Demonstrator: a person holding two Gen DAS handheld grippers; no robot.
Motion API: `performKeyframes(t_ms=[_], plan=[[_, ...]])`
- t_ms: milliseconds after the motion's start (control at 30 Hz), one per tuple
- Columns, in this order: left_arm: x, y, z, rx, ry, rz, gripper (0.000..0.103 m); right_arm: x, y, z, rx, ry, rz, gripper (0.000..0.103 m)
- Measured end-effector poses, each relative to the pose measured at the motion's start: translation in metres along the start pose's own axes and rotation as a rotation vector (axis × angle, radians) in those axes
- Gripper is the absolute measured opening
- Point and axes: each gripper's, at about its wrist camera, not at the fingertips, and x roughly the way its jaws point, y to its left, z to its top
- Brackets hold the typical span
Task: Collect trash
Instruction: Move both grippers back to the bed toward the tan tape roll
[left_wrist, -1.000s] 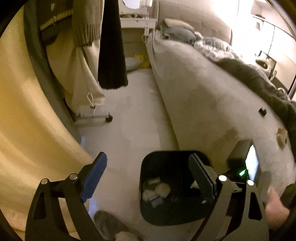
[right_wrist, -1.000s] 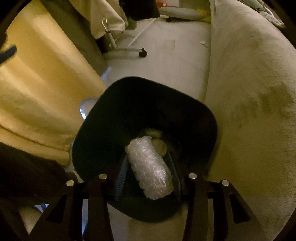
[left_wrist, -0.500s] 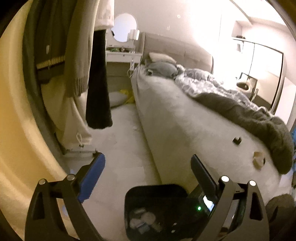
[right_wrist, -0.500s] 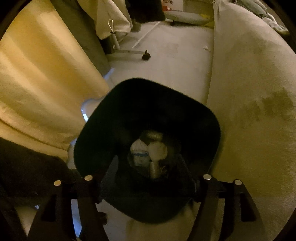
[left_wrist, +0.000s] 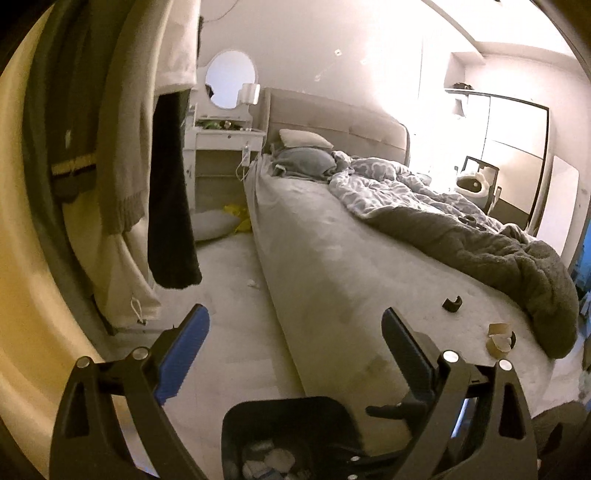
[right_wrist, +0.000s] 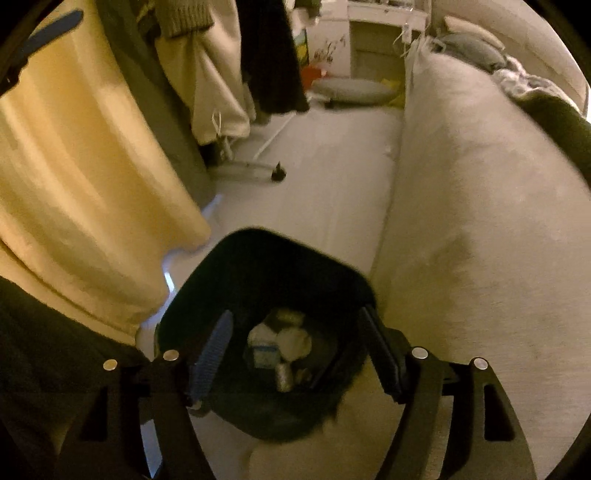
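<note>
Bedroom floor beside a bed, dim and yellow-lit, and the black trash bin (right_wrist: 266, 332) sits right under the right gripper (right_wrist: 295, 354), its open mouth filling the space between the two fingers. Down inside, straight ahead of the fingertips, lies crumpled white trash (right_wrist: 284, 336) with a small silvery roll (right_wrist: 283, 376) at the near edge of the pile. The right jaws have just been opening and now stand well apart with nothing between the pads, so that piece looks delivered.

Over to the left gripper (left_wrist: 295, 339): spread about as wide as it goes, empty, aimed along the side of the mattress (left_wrist: 332, 266). The bin (left_wrist: 288, 424) shows just below and between its fingers, wads of trash visible at the bottom edge.

What's left? Beyond the right-hand fingertip, on the bed top, a small black clip-like piece (left_wrist: 452, 303) and a torn cardboard tape core (left_wrist: 499, 336) still lie out, near the dark grey blanket (left_wrist: 498, 254). Ahead of the left-hand finger, far down the floor (left_wrist: 229, 314), a tiny white scrap (left_wrist: 252, 283) sits close to the mattress edge. So my read: partly done, several pickups to go.
</note>
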Motion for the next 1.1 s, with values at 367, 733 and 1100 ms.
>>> performKeyframes(t_ms=[367, 733, 1100], plan=[[0.013, -0.028, 0.001, 0.028, 0.008, -0.038, 0.097, -0.044, -0.04, -0.003, 0.038, -0.089, -0.044, 0.075], [0.029, -0.062, -0.003, 0.042, 0.039, -0.09, 0.098, -0.093, -0.092, -0.014, 0.112, -0.155, -0.111, 0.077], [0.045, -0.107, -0.013, 0.099, 0.077, -0.152, 0.098, -0.136, -0.153, -0.029, 0.222, -0.2, -0.163, 0.077]])
